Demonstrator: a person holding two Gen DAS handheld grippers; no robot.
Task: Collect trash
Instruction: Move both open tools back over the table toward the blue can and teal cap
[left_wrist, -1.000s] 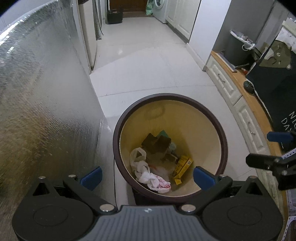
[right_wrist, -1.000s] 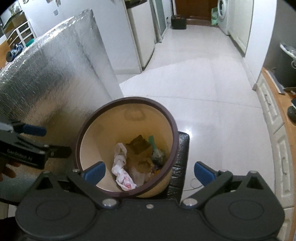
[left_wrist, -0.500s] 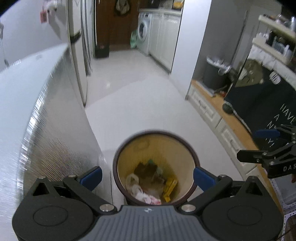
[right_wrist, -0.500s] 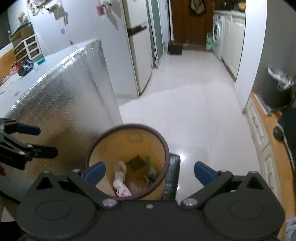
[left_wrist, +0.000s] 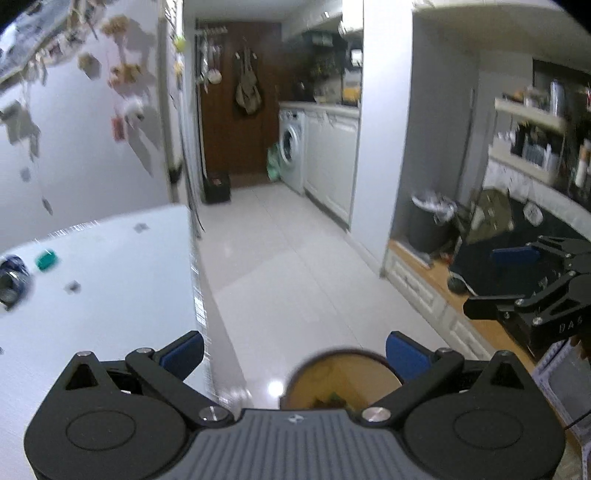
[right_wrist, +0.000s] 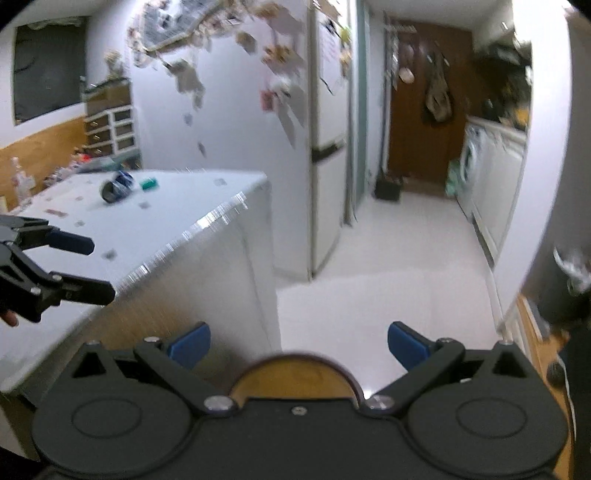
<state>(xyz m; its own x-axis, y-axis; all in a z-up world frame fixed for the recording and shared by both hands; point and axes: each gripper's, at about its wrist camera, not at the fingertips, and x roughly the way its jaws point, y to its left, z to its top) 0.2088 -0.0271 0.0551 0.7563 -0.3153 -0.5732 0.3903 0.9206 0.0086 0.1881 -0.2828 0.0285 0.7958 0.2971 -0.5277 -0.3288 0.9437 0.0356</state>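
A round trash bin with a dark rim and tan inside stands on the floor low in both views; its rim also shows in the right wrist view. Some trash shows inside it. A crushed blue can and a small green item lie on the silver table; both also show in the left wrist view, the can and the green item. My left gripper is open and empty above the bin. My right gripper is open and empty beside it.
A white fridge stands behind the table. A washing machine and white cabinets line the far right. A low wooden counter with a dark bin runs along the right. White tiled floor lies between.
Both grippers have lifted and tilted up from looking down into the bin. The bin has dropped to the bottom edge of both views and the table top has come into view.
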